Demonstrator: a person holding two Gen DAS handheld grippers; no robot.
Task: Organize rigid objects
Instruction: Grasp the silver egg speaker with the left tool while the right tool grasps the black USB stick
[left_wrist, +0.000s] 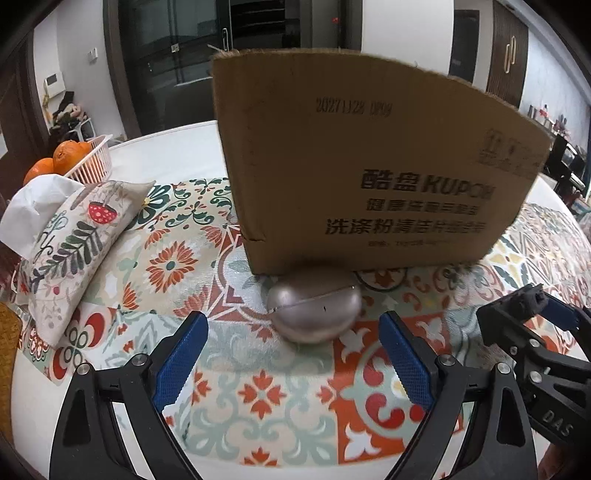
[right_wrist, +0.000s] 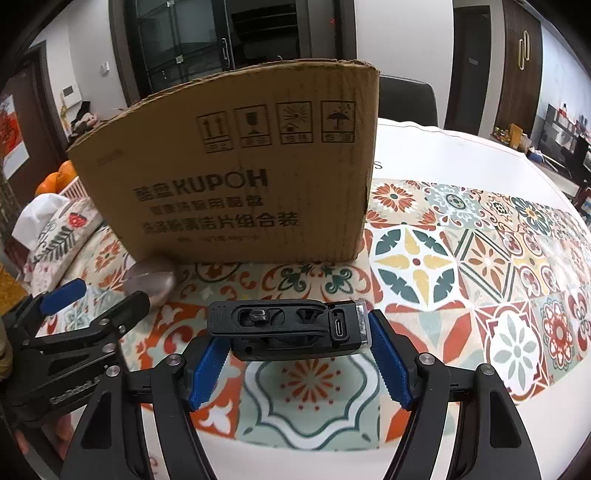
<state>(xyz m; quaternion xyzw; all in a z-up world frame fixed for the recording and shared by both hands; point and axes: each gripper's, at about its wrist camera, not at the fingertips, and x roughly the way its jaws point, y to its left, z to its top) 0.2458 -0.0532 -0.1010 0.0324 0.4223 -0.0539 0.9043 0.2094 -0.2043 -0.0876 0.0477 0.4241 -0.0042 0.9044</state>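
While the right claw (right_wrist: 297, 349) grips a rigid black plastic gadget (right_wrist: 288, 328) by its ends, the left claw (left_wrist: 291, 354) gapes, its twelve o'clock pointing at a smooth, likely slippery silvery oval case (left_wrist: 314, 310) touching the cardboard box (left_wrist: 369, 162); grasp its widest flanks.

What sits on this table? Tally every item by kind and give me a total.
Cardboard box: 1
Silver oval case: 1
Black gadget, held between the right gripper's fingers: 1
Tissue pouch: 1
White basket: 1
Oranges, at least partly visible: 3
Total: 8
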